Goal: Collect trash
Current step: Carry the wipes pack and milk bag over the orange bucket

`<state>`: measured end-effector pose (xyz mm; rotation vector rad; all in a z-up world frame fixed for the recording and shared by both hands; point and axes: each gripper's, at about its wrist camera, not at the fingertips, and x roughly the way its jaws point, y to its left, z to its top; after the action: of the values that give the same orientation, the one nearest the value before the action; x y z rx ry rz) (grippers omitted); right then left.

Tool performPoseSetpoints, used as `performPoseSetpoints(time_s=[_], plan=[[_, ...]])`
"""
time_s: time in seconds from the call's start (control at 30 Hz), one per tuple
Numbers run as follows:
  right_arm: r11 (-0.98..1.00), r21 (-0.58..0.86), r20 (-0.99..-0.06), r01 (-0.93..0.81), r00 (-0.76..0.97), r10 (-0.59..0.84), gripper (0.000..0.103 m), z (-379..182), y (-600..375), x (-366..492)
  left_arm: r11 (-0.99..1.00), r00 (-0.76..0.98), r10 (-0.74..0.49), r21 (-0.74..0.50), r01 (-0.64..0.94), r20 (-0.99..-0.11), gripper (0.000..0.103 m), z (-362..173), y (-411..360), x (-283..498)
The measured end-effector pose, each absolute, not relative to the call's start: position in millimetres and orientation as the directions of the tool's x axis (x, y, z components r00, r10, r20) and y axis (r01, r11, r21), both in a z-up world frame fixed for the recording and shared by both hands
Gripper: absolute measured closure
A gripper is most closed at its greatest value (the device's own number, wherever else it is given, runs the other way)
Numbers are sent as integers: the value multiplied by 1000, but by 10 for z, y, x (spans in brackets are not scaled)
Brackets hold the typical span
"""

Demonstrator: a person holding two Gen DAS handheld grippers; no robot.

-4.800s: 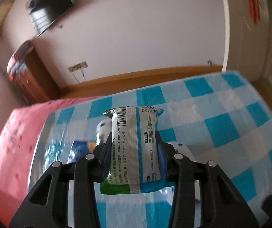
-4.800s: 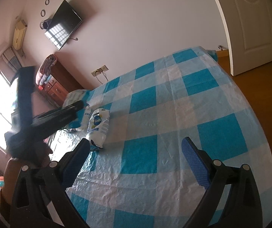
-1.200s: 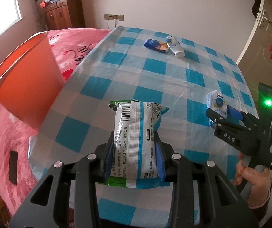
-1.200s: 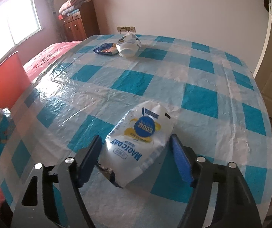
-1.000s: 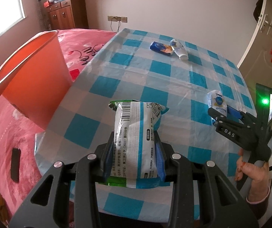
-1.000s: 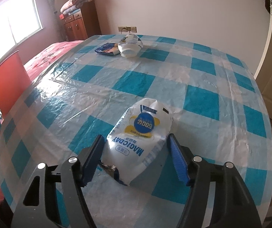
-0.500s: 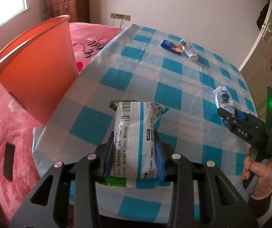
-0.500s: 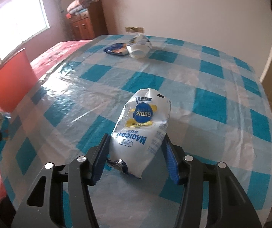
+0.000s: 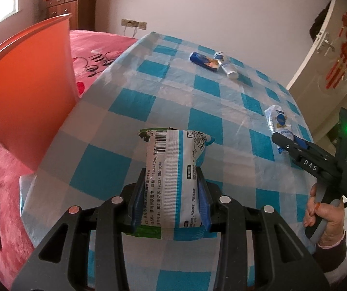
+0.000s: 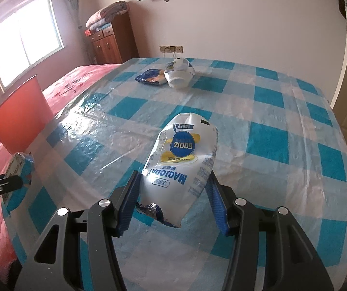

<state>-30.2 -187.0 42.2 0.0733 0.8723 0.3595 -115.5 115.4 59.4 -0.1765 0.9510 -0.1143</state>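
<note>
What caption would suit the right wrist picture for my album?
Right tool gripping a white Magicday bag above the blue-checked table, orange bin waiting at left.

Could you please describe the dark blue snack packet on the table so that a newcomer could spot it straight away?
Start at the blue-and-white checked table and go to its far end, near the wall sockets. There the dark blue snack packet lies flat, touching a white tub on its side. It is the only dark blue wrapper; the other packets are mostly white.
</note>
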Motion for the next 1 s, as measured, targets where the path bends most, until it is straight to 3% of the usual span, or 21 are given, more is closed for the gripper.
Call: performPoseSetpoints(time_s=[0.37,0.63,1.0], plan=[[931,265,-735,-250,573,363,48,677,-1743,-301,977,644,-201,-197,80,-738,64,809,1256,-1077],[893,314,-712,-322,543,446,48,1046,-1367,-222,974,718,-193,-221,57,-669,64,1201,1576,-1056],[761,335,-632,-555,466,619,48,1787,-267,-33,976,814,-15,-185,-115,-580,64,1761,2437,-1086]])
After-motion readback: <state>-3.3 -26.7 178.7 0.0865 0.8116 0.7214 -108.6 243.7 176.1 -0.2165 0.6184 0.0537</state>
